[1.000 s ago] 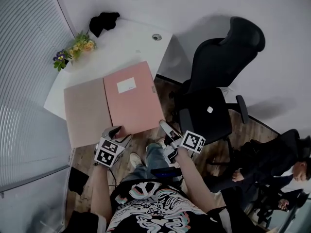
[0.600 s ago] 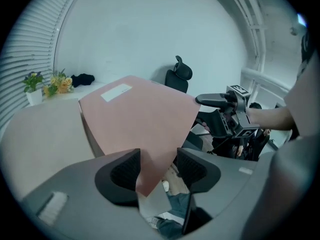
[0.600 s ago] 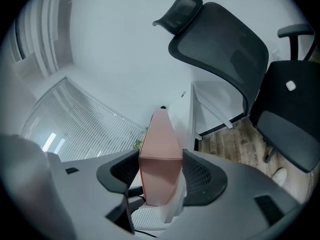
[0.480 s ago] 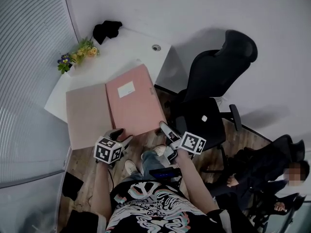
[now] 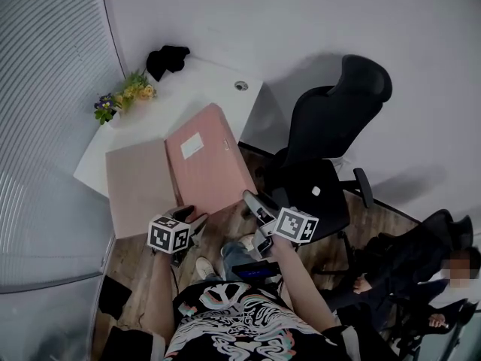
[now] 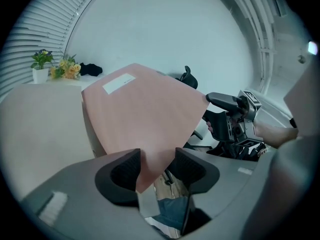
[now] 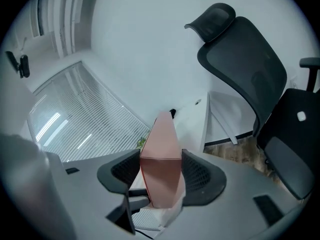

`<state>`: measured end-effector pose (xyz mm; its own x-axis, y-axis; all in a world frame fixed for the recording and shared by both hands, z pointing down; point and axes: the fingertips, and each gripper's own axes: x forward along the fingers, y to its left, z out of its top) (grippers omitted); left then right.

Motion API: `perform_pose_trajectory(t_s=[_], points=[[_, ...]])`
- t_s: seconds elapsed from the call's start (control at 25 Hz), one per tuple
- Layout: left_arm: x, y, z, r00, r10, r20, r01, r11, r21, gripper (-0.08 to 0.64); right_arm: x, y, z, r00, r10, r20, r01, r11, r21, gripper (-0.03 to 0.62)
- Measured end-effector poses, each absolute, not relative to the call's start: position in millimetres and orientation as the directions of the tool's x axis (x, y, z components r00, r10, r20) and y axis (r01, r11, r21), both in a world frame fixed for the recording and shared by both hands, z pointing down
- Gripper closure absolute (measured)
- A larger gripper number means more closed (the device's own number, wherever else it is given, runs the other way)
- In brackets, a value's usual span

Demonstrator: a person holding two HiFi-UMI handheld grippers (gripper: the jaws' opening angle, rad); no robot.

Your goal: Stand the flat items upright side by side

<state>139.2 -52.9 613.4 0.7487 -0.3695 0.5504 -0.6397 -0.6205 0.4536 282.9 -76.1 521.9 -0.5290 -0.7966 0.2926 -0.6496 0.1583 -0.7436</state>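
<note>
Both L gripper, R gripper clamp pink folder, prob. tilted.

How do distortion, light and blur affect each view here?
Head view: strong fisheye, the blinds bow; soft even light, the office chair throws a faint shadow on the wall; a mosaic patch sits lower right. Left gripper view: dark circular vignette, pink folder sharp. Right gripper view: same vignette, the folder's near edge sharp, bright streaks on the blinds.

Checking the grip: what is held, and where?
The pink folder: left gripper, jaws just closing further, on its near left corner; right gripper on its near right corner.
</note>
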Motion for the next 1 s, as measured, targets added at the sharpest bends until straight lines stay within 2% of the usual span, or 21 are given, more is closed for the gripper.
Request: perform_pose_trajectory(t_s=[0.76, 1.0], points=[[129, -56, 608, 0.732, -0.411, 0.544, -0.661, -0.621, 0.421, 0.396, 249, -78, 498, -0.549, -0.779, 0.302, -0.721, 0.259, -0.643, 0.339], [132, -53, 596, 0.766, -0.425, 0.482, -0.637, -0.604, 0.479, 0.373, 242, -74, 495, -0.556, -0.772, 0.307, -0.727, 0.272, -0.63, 0.337]])
